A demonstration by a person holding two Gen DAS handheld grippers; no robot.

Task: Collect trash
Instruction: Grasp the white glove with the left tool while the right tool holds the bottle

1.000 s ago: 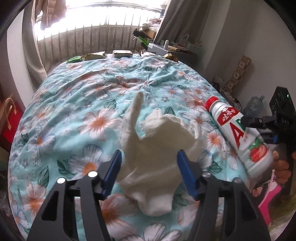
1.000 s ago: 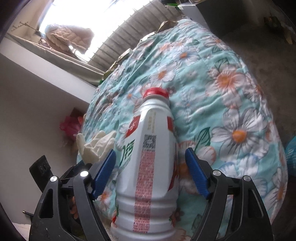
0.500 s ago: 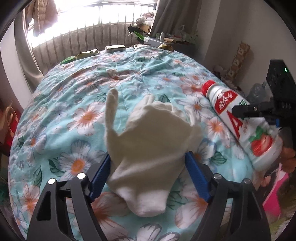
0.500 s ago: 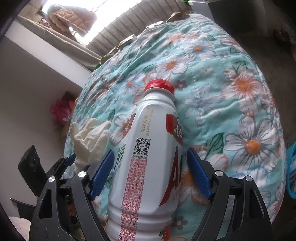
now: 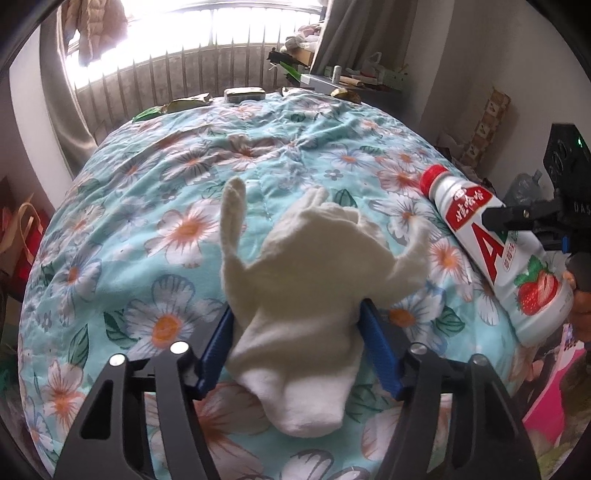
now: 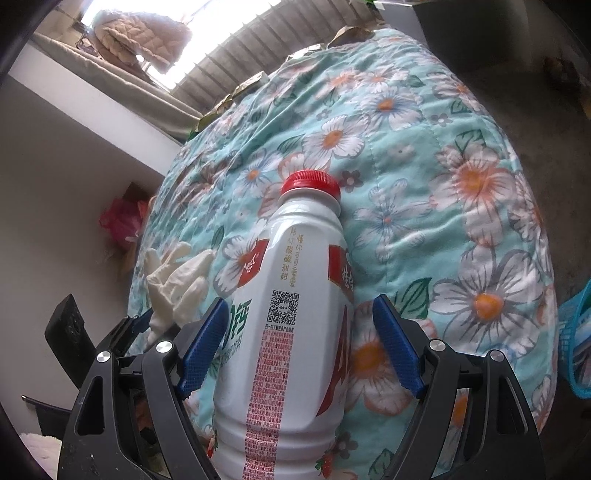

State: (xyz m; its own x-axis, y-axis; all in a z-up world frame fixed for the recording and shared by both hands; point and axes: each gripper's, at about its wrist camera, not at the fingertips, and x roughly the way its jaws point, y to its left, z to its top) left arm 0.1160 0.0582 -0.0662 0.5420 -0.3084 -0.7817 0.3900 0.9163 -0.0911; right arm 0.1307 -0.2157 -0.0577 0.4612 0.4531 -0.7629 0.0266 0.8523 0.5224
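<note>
Left gripper [image 5: 297,345] clamped on white glove [image 5: 310,288], centre frame, above floral quilt [image 5: 177,192]. Right gripper [image 6: 297,343] closed on red-capped bottle [image 6: 295,314], centre of its view, lower half.

We find a lived-in bedroom in a home. A bed [image 5: 258,155] under a turquoise floral quilt [image 6: 424,155] fills most of both views. Behind it a barred window [image 5: 192,48] admits strong daylight, flanked by grey curtains [image 5: 340,33], with a padded jacket [image 6: 147,33] hung up by the glass. A cluttered shelf [image 5: 354,79] of small household items stands at the far corner; its contents are too small for us to identify. Red bags [image 6: 120,221] lie against the wall.
</note>
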